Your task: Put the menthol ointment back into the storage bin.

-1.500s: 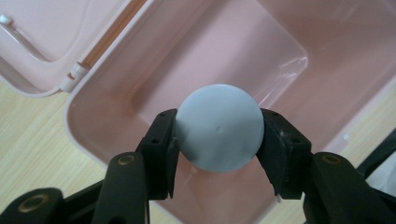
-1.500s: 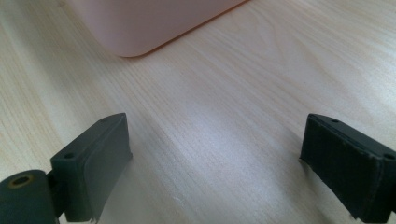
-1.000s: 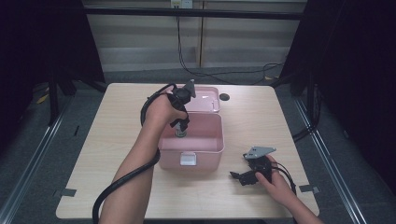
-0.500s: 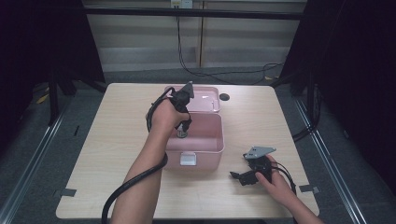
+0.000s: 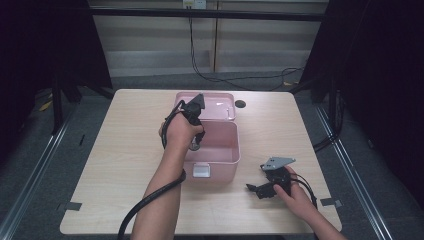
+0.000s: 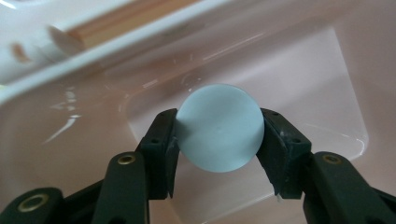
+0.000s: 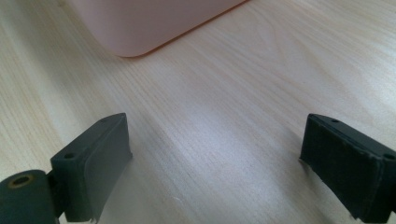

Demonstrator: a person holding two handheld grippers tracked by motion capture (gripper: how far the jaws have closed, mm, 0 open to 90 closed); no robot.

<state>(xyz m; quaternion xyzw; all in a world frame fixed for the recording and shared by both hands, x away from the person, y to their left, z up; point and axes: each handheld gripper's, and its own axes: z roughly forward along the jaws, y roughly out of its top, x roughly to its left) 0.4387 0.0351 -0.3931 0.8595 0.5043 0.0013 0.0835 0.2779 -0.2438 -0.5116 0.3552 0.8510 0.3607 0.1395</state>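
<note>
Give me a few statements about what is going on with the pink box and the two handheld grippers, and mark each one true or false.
1. The left gripper is clamped on a pale blue round disc. True.
2. The disc is being held over the bare wooden table. False: it is held over the inside of the open pink box.
3. The right gripper has its jaws spread apart with nothing between them. True.
4. The right gripper is inside the box. False: it is low over the table to the right of the box, held by the right hand.
5. The box's lid is shut. False: it stands open behind the box.
</note>
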